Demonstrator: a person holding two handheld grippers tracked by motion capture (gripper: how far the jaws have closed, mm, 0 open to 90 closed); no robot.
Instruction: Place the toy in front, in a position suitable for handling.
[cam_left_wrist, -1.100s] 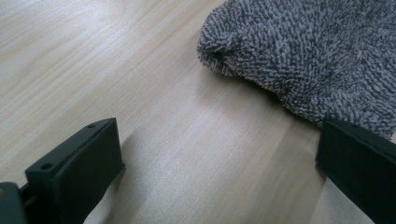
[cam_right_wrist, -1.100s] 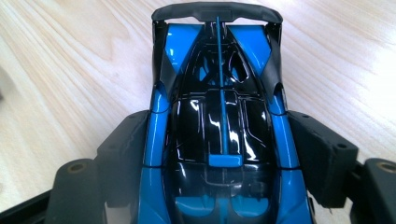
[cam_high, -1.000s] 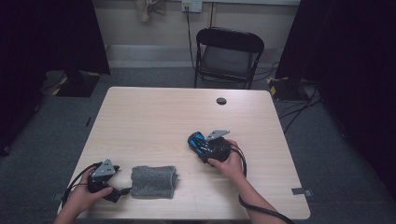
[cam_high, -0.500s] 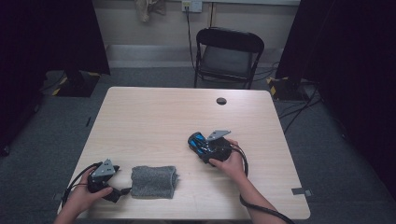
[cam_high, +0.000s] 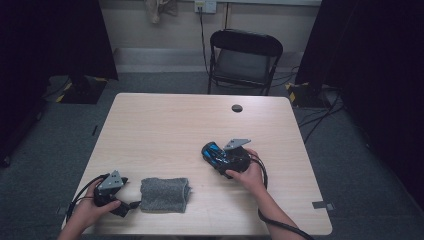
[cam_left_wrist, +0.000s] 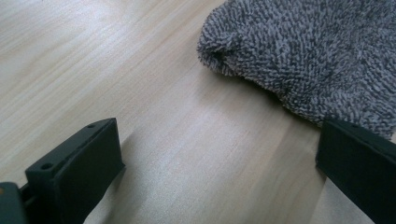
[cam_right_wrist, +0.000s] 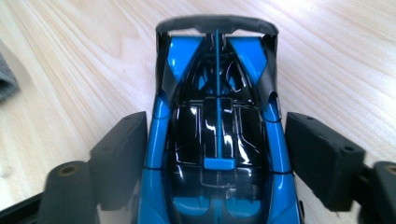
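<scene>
Blue-black toy car (cam_right_wrist: 217, 140) upright on table; grey cloth (cam_high: 164, 194) folded.

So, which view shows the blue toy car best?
The right gripper view: the car lies close up between the right tool's jaws, its rear wing and glossy black roof sharp. There is a gap at its right side. In the high view the car is small and partly covered by that tool.

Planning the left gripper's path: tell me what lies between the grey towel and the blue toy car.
Nothing: in the high view only bare table separates the folded grey towel from the blue toy car standing between the right gripper's jaws.
</scene>
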